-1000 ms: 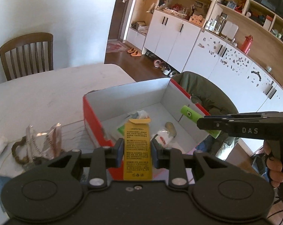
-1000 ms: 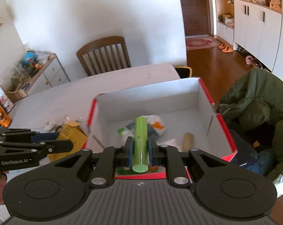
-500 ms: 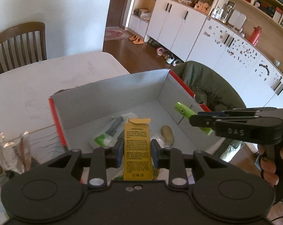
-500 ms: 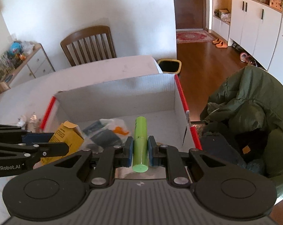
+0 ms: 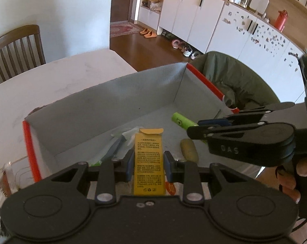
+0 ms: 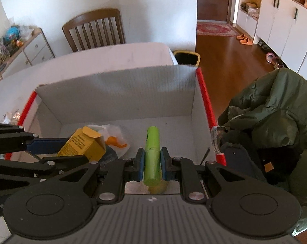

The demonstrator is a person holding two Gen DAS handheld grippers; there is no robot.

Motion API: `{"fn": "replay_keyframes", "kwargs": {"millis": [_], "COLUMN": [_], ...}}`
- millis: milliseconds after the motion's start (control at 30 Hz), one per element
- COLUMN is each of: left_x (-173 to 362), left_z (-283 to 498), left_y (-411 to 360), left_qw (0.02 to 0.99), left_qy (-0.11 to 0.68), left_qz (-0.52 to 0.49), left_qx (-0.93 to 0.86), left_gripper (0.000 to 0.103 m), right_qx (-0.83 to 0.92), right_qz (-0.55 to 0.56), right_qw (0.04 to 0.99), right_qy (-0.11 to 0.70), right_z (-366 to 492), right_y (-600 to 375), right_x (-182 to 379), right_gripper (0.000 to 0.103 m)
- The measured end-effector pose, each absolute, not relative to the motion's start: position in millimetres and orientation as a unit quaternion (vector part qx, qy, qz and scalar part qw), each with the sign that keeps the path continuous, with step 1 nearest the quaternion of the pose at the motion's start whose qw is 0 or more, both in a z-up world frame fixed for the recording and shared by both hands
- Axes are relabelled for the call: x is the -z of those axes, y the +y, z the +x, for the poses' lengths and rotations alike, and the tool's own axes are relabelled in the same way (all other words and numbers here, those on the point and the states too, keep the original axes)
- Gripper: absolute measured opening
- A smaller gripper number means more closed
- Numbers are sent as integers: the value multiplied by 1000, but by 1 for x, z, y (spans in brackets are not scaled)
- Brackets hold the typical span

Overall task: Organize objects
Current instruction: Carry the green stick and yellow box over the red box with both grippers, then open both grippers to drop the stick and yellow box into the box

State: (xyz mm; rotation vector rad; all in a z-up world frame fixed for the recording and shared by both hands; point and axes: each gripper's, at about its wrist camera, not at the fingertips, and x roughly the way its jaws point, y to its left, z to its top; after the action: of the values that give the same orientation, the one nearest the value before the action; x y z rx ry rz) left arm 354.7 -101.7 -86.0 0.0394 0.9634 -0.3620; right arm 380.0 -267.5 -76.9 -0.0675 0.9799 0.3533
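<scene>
Blue pads of the left gripper point(image 5: 147, 163) pinched a yellow carton point(image 5: 149, 162) by its flat sides at mid-frame; thin card, likely light and easy to crush, so the broad faces suited it. At lower centre of the right view, the right gripper point(image 6: 152, 163) clamped a green tube point(image 6: 152, 156), smooth, rigid, probably slippery, held across its round middle. Both hung over the grey, red-edged box point(image 6: 116, 93), above soft wrappers point(image 6: 114, 140) on its floor.
</scene>
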Motion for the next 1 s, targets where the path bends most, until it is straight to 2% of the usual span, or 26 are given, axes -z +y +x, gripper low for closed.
{"fn": "replay_keyframes", "kwargs": {"millis": [567, 833, 1000], "left_x": [117, 119, 115], "left_z": [381, 390, 385], "left_y": [-100, -101, -97], "left_qw": [842, 831, 834], "left_qy": [514, 531, 527], "left_qz": [22, 22, 20], "left_qx": [162, 163, 163], "left_gripper": [29, 30, 35], "right_qx": [-180, -178, -183], "right_qz": [-50, -54, -44], "right_qw": [839, 841, 843], "right_qy": [511, 508, 504], "right_z": [393, 390, 386], "right_y": [-259, -259, -265], "right_x": [102, 101, 93], "right_gripper": [16, 16, 16]}}
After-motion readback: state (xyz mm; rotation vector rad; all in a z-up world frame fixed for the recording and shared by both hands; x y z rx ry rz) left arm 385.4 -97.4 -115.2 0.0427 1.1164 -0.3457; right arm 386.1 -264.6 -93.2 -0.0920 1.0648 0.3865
